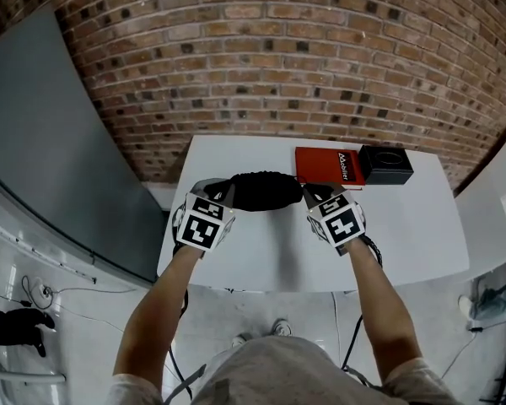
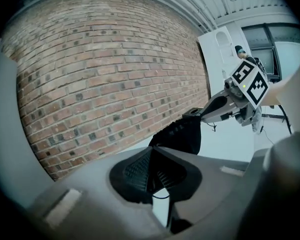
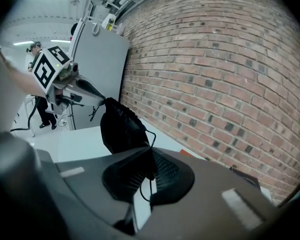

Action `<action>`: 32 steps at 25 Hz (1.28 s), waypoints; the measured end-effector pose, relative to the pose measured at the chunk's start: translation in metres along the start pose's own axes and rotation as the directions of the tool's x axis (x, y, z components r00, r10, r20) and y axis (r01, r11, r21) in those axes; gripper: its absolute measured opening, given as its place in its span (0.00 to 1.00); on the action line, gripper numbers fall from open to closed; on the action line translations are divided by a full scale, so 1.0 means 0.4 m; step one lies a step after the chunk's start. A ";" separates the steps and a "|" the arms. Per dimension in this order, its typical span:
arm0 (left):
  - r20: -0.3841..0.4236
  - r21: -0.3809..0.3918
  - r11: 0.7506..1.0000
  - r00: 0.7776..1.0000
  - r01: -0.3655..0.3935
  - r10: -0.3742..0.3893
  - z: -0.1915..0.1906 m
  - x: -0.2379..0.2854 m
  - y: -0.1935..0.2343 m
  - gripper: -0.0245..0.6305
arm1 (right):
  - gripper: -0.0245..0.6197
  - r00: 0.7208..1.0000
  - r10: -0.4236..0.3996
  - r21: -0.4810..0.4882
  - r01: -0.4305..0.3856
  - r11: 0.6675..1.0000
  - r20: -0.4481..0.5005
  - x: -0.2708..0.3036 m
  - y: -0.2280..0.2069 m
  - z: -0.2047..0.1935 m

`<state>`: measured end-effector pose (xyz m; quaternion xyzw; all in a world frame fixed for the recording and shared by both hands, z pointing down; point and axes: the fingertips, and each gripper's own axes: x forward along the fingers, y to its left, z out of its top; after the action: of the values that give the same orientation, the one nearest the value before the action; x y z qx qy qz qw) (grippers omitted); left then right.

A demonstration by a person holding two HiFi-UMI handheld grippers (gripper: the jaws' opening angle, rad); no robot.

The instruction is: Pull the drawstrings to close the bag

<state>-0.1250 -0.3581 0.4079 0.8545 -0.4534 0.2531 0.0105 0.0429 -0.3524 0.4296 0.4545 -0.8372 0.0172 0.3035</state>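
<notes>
A black drawstring bag (image 1: 266, 191) hangs stretched between my two grippers over the white table (image 1: 405, 226). My left gripper (image 1: 223, 195) holds its left end and my right gripper (image 1: 314, 195) its right end. In the left gripper view the jaws (image 2: 152, 171) are shut on a thin black drawstring (image 2: 160, 196), with the bag (image 2: 182, 134) beyond them and the right gripper (image 2: 221, 105) at its far end. The right gripper view shows its jaws (image 3: 151, 171) shut on a looping drawstring (image 3: 151, 135). There the bag (image 3: 121, 126) dangles from the left gripper (image 3: 92, 93).
A flat red box (image 1: 329, 165) and a black box (image 1: 385, 164) lie at the table's back right, close behind my right gripper. A brick wall (image 1: 278, 57) runs behind the table. A grey panel (image 1: 51, 159) stands to the left.
</notes>
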 end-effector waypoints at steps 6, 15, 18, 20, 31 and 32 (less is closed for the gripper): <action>0.057 0.028 0.999 0.998 -0.043 0.042 0.071 -0.027 0.030 0.05 | 0.05 0.997 -0.044 0.001 0.044 0.999 0.067 -0.029 -0.030 0.074; 0.157 0.032 0.996 0.985 -0.082 0.076 0.193 -0.074 0.073 0.05 | 0.05 0.978 -0.114 -0.013 0.118 0.993 0.176 -0.092 -0.076 0.202; 0.177 0.031 0.995 0.980 -0.094 0.088 0.223 -0.089 0.080 0.05 | 0.05 0.971 -0.131 -0.006 0.135 0.991 0.200 -0.110 -0.085 0.229; 0.192 0.026 0.994 0.977 -0.104 0.097 0.239 -0.099 0.084 0.05 | 0.05 0.966 -0.142 0.001 0.146 0.989 0.214 -0.121 -0.088 0.242; 0.237 -0.004 0.990 0.962 -0.142 0.139 0.268 -0.140 0.092 0.05 | 0.05 0.939 -0.217 0.055 0.210 0.976 0.266 -0.170 -0.106 0.270; 0.239 -0.010 0.989 0.960 -0.147 0.145 0.265 -0.144 0.095 0.05 | 0.05 0.936 -0.227 0.061 0.218 0.974 0.269 -0.173 -0.110 0.269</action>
<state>-0.1361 -0.3624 0.2819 0.8431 -0.5121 0.1503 -0.0664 0.0517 -0.3590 0.2949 0.5488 -0.8140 -0.0676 0.1776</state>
